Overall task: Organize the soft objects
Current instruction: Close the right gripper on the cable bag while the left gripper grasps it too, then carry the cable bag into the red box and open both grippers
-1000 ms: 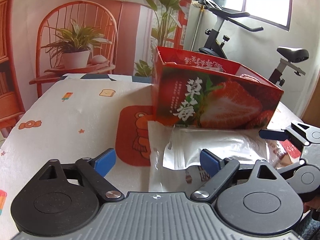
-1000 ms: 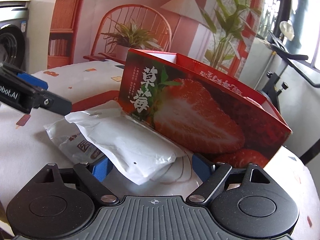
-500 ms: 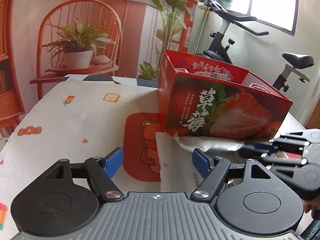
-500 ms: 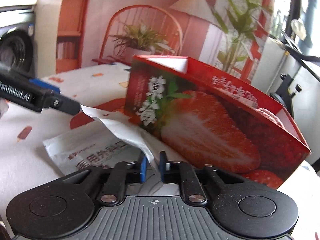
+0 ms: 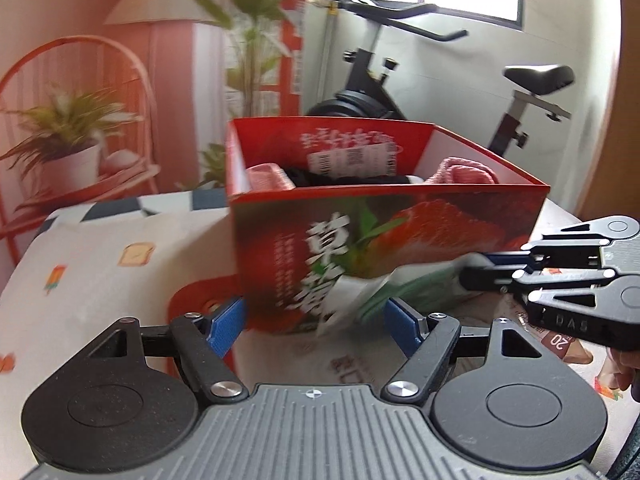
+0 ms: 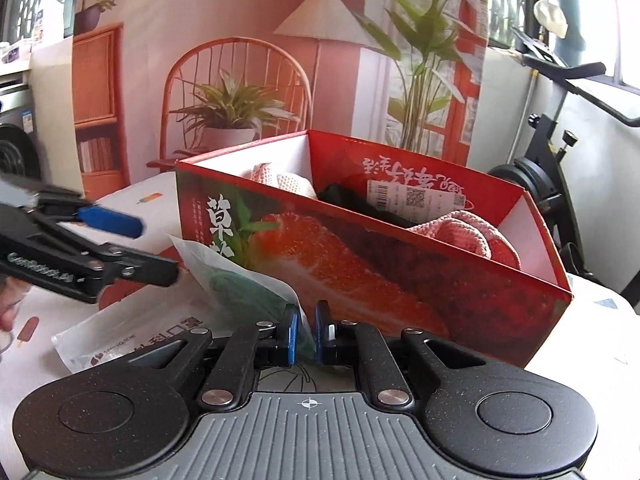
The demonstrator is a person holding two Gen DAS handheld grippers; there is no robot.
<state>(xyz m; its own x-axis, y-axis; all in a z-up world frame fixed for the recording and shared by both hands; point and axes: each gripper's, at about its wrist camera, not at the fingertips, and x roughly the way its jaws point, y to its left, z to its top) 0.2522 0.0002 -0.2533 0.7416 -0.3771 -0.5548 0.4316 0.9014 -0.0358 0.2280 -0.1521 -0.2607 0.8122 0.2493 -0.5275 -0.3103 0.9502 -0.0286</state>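
Note:
A white plastic pouch with green contents point(image 6: 240, 284) hangs in front of the red strawberry box point(image 6: 400, 280), lifted off the table by one edge. My right gripper point(image 6: 306, 334) is shut on that edge; the left wrist view shows it at the right point(image 5: 470, 276). The pouch point(image 5: 372, 292) reaches toward my left gripper point(image 5: 316, 322), which stands open just below it; blur hides any contact. From the right wrist view the left gripper point(image 6: 148, 248) is at the pouch's far corner. The box point(image 5: 360, 240) holds pink knitted things point(image 5: 460, 170) and a black item.
A second printed pouch point(image 6: 120, 344) lies flat on the white patterned tablecloth point(image 5: 100, 264), beside a red bear mat point(image 5: 196, 296). An exercise bike point(image 5: 400, 80) stands behind the table. A small snack packet point(image 5: 560, 344) lies at the right.
My right gripper closed on the top pouch's edge and raised it off the lower pouch. Both grippers rose and moved toward the box, so its inside now shows.

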